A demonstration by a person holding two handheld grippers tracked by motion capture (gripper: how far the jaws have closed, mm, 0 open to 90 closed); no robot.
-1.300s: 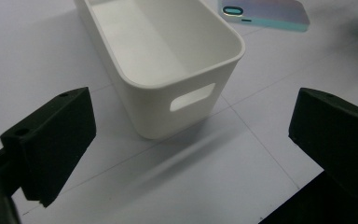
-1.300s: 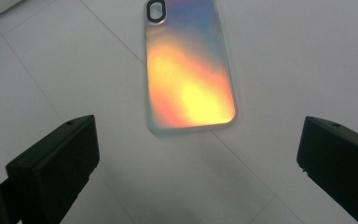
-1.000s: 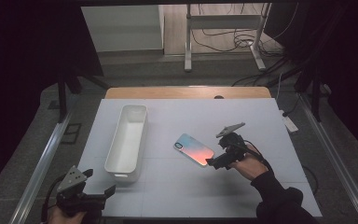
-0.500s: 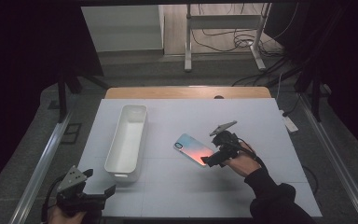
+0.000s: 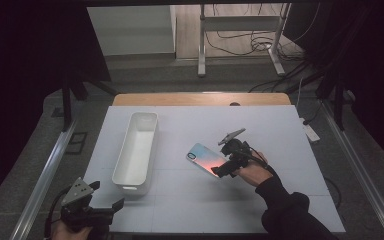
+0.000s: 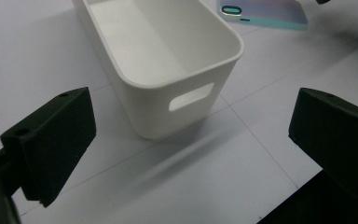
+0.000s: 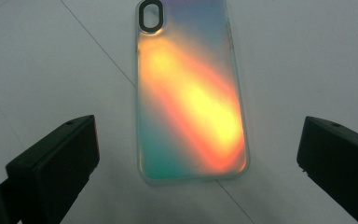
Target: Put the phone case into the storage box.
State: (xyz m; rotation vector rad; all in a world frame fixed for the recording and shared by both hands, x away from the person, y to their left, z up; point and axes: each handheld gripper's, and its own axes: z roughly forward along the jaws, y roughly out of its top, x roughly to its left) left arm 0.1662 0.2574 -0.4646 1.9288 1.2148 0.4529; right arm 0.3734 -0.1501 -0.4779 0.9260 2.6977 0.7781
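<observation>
An iridescent phone case [image 5: 206,159] lies flat on the white table, glowing orange and teal, camera cut-out at its far left end. In the right gripper view the phone case [image 7: 189,91] lies ahead of and between the two wide-apart black jaws. My right gripper [image 5: 221,171] is open at the case's near right end, not touching it. A long white bin [image 5: 136,150] stands empty left of the case. My left gripper [image 5: 111,206] is open at the table's front left corner, and its view looks at the bin [image 6: 168,56] with the handle slot facing it.
The table's wooden far edge [image 5: 200,99] lies beyond the white sheet. A white power strip [image 5: 310,131] sits off the right side. Metal rails run along both sides, and a desk frame with cables stands on the floor behind.
My right gripper has slid left and slightly toward the person, closing in on the phone case's near end. The left gripper, case and bin have stayed put.
</observation>
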